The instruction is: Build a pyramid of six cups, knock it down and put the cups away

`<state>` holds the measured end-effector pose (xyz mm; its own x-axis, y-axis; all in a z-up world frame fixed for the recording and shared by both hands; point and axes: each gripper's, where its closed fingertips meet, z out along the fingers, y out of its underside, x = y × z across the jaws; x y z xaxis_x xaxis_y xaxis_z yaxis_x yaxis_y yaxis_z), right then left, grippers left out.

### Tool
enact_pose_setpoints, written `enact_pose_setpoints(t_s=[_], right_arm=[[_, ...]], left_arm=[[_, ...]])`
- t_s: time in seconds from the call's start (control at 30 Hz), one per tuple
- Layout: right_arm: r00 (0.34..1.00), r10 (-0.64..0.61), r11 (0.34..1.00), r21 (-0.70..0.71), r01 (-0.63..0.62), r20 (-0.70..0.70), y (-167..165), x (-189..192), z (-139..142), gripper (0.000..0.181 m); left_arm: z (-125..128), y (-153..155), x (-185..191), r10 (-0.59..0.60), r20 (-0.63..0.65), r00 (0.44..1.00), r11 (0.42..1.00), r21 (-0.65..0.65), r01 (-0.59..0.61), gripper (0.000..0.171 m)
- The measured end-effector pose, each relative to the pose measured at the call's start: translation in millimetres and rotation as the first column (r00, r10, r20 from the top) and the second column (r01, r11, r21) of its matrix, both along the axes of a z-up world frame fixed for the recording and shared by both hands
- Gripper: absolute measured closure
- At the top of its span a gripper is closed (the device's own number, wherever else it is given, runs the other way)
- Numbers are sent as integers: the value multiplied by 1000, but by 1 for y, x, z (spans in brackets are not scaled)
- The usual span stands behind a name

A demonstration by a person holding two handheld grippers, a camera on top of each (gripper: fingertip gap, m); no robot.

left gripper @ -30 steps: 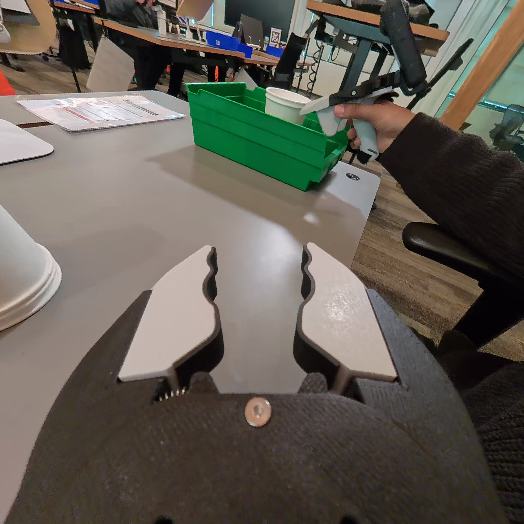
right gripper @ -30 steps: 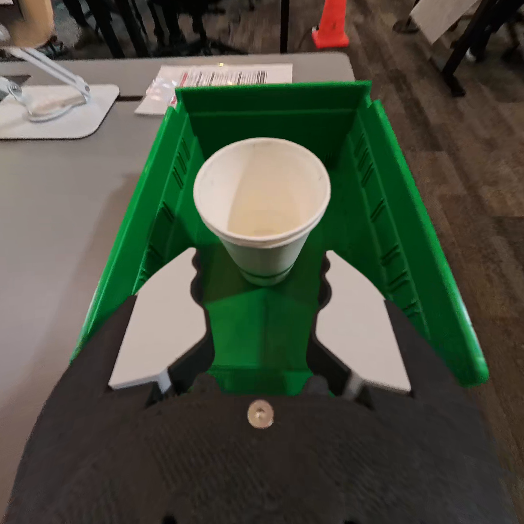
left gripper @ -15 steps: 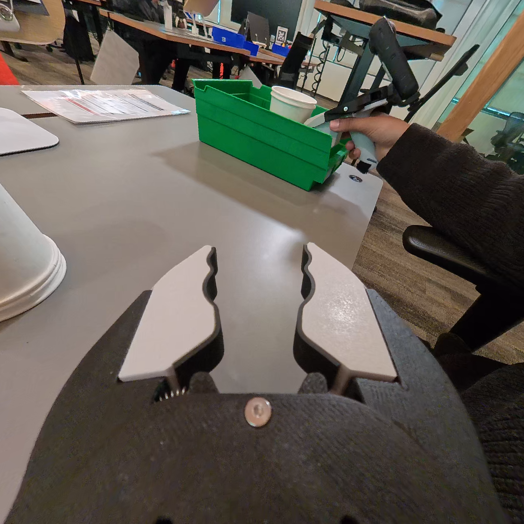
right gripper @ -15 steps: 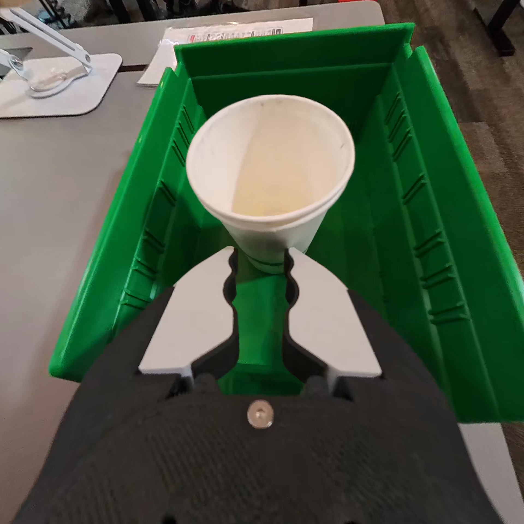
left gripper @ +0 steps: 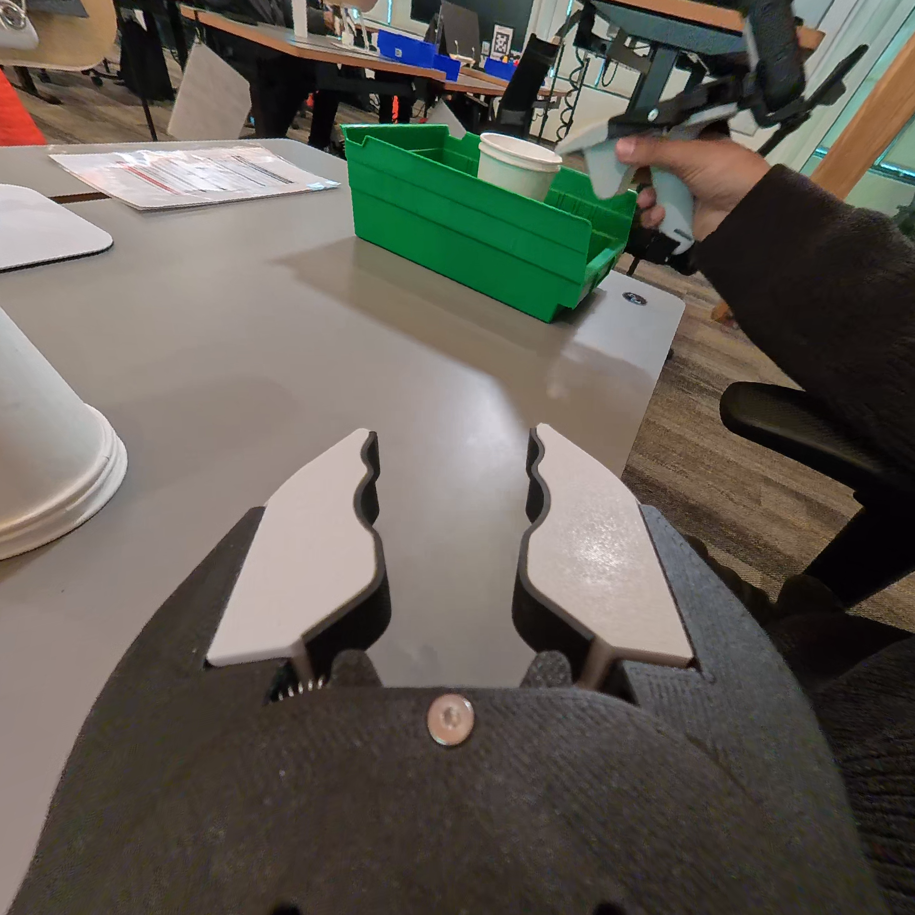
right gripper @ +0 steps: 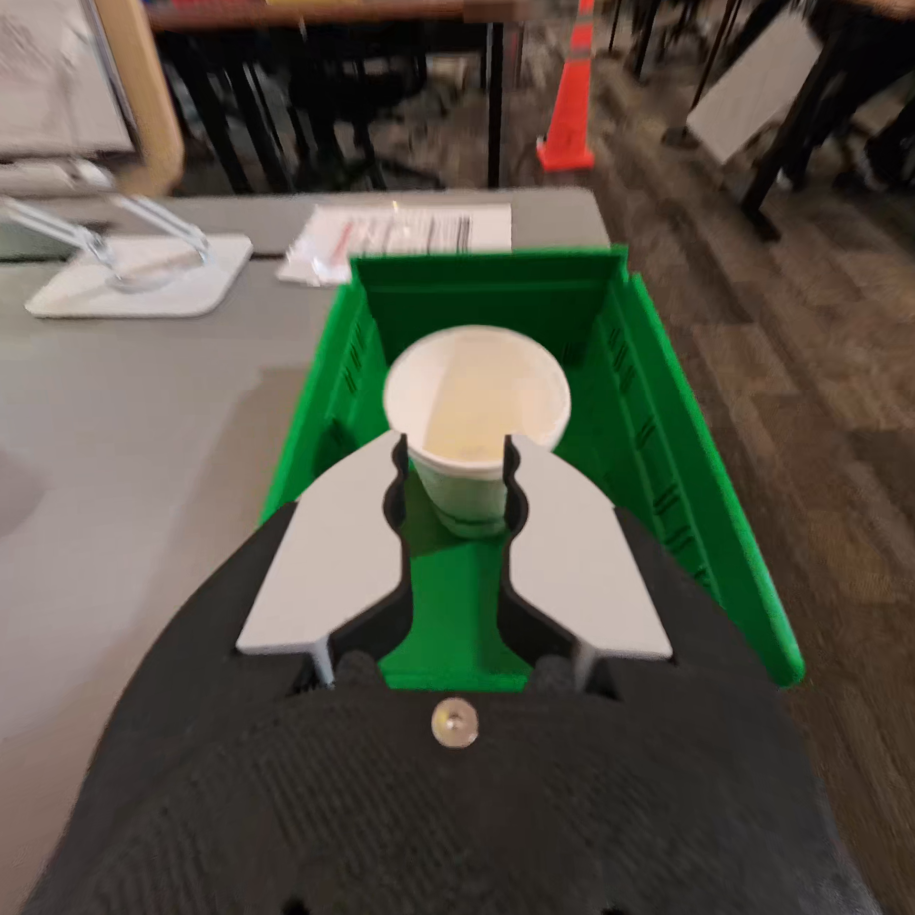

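The right gripper pinches a white paper cup, its fingertips pressed against the cup's sides just under the rim. The cup sits upright and open-mouthed just ahead of the claw, over the green bin, which stretches forward beneath it on the grey table. The picture is too blurred to tell whether the cup's base touches the bin floor. The left gripper hangs spread and holding nothing above the table, an upturned white cup just beside it to the left, the bin well ahead
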<state>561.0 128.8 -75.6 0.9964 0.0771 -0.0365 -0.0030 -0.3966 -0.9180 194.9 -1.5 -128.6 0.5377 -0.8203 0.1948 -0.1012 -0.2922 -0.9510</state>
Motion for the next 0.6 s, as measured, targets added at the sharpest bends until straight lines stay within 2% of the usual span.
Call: enact_pose_setpoints(t_s=[0.13, 0.23, 0.33, 0.43, 0.5, 0.57, 0.6], right_arm=[[993, 122, 963, 243, -116, -7, -9, -53, 64, 141], [951, 300, 893, 373, -251, -79, -18, -126, 86, 140], [846, 488, 830, 415, -372, -216, -26, -212, 67, 135], [734, 601, 795, 327, -511, -316, -36, -287, 16, 127], [681, 653, 756, 227, -614, -331, -47, -319, -13, 122], [650, 704, 707, 186, -683, -287, -55, -332, -22, 121], [658, 718, 695, 184, -695, -226, -55, -330, -23, 122]], left_arm=[[2, 3, -4, 21, 3, 1000, 1000, 7, -21, 113], [4, 8, -9, 51, 19, 999, 999, 4, -51, 114], [6, 15, -17, 94, 33, 995, 996, -3, -94, 114], [8, 27, -32, 172, 17, 985, 985, 24, -172, 113], [11, 38, -48, 242, 3, 970, 968, 64, -242, 112], [16, 53, -72, 345, -16, 939, 932, 121, -340, 110], [20, 62, -88, 407, -20, 913, 903, 157, -400, 109]])
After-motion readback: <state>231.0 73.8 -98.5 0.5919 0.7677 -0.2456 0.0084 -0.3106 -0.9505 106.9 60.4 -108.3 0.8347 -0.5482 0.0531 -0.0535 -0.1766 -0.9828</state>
